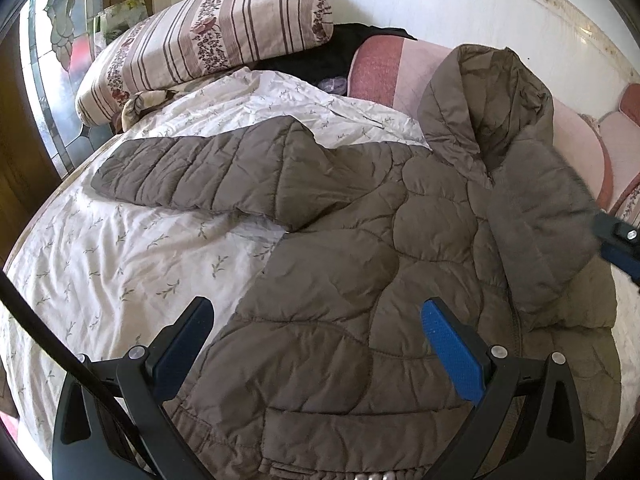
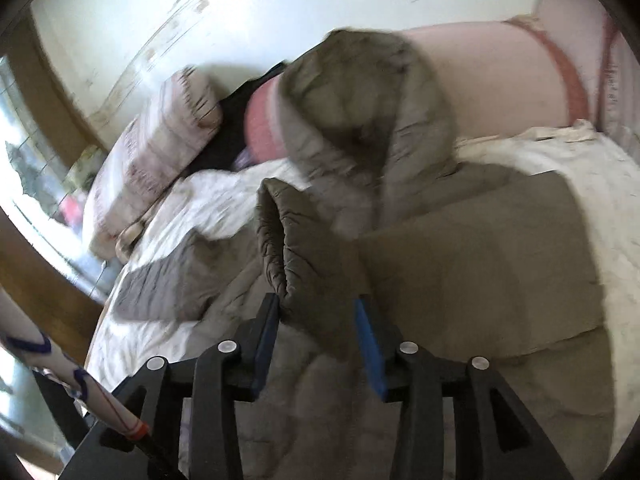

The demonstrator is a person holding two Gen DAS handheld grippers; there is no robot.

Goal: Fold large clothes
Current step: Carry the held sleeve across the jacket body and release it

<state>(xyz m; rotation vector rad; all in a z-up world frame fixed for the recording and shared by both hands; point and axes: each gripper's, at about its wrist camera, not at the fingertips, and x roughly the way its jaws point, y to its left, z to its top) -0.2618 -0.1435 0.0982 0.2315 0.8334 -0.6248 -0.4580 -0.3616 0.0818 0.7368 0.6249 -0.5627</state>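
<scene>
A brown quilted hooded jacket [image 1: 360,240] lies front-up on the bed, with its hood [image 1: 492,100] toward the pink headboard. Its left sleeve [image 1: 200,172] stretches out over the sheet. My left gripper [image 1: 318,308] hovers open and wide over the jacket's lower body, with nothing held between its fingers. In the right wrist view the jacket [image 2: 460,260] is blurred. The other sleeve's gathered cuff [image 2: 280,240] lies across the jacket front, and its end sits loosely between the parted pads of my right gripper [image 2: 317,300]. One right finger [image 1: 618,240] shows at the left wrist view's right edge.
A white sheet with small sprigs [image 1: 120,260] covers the bed. A striped floral pillow [image 1: 200,40] and a black garment [image 1: 320,56] lie at the back left, before a pink padded headboard [image 1: 380,68]. A window [image 1: 52,80] is at far left. A patterned sleeve [image 2: 48,356] shows low left.
</scene>
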